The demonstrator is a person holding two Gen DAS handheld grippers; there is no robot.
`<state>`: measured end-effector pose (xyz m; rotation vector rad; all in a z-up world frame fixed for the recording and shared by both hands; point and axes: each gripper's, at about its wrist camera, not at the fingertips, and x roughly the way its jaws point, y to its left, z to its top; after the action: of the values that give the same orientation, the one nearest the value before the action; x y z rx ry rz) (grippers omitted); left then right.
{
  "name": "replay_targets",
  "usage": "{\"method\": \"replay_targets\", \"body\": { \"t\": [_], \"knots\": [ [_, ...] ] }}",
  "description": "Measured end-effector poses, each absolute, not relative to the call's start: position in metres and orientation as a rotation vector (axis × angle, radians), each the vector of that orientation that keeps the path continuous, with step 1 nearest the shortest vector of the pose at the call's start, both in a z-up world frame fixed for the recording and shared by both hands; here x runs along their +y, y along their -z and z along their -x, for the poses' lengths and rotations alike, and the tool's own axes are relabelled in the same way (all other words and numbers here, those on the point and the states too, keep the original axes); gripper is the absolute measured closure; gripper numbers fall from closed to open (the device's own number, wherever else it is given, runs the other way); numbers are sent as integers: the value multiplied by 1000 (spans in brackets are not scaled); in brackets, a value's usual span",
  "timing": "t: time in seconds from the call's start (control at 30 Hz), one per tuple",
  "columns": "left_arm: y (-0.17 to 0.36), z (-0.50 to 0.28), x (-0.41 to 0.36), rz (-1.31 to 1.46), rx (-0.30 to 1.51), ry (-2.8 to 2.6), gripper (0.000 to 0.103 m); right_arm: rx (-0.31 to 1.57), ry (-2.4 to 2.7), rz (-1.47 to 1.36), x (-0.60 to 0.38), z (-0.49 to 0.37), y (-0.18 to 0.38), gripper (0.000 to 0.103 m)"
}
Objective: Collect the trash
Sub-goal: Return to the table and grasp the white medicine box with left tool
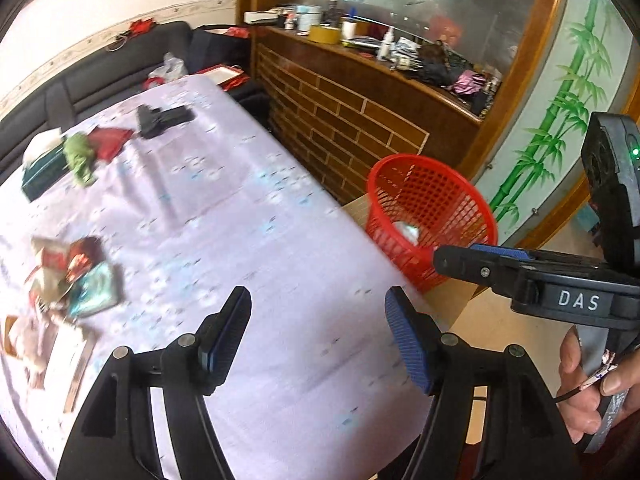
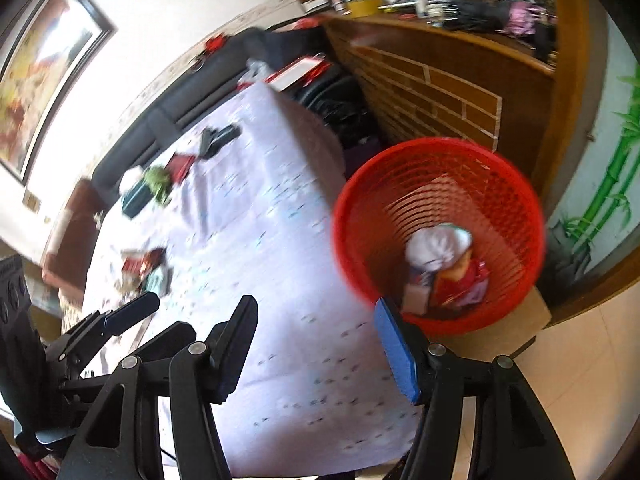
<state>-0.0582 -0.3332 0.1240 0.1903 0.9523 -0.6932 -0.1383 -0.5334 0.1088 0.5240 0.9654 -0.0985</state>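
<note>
Both pairs of jaws stand apart with nothing between the pads. The left gripper [image 1: 318, 334] hangs over bare pale tablecloth [image 1: 248, 216]; the table's right edge runs diagonally just past its right finger, and open cloth stretches ahead. A heap of wrappers [image 1: 76, 276] lies to the left of the jaws, well apart from them. Farther ahead and left sit a green crumpled scrap [image 1: 80, 158] and a black device [image 1: 162, 118]. The red basket [image 1: 430, 216] stands off the table edge, ahead and right of the jaws, on a cardboard sheet. The right gripper [image 2: 316, 344] straddles the same edge, its right finger beside the basket's rim; inside lies white and red trash [image 2: 444, 264]. The right gripper's body reads "DAS" [image 1: 578, 300]
</note>
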Motion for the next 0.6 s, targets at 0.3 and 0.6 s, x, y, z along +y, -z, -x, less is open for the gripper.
{"method": "replay_targets", "body": {
  "t": [0.3,0.6],
  "knots": [
    [-107,50,-265,-138,982,590,35,1015,27,-452,-476,132,-102,38],
    [-90,25,-174,-108,1000,442,31,1052,-2,-426,-439,126,-95,38]
  ]
}}
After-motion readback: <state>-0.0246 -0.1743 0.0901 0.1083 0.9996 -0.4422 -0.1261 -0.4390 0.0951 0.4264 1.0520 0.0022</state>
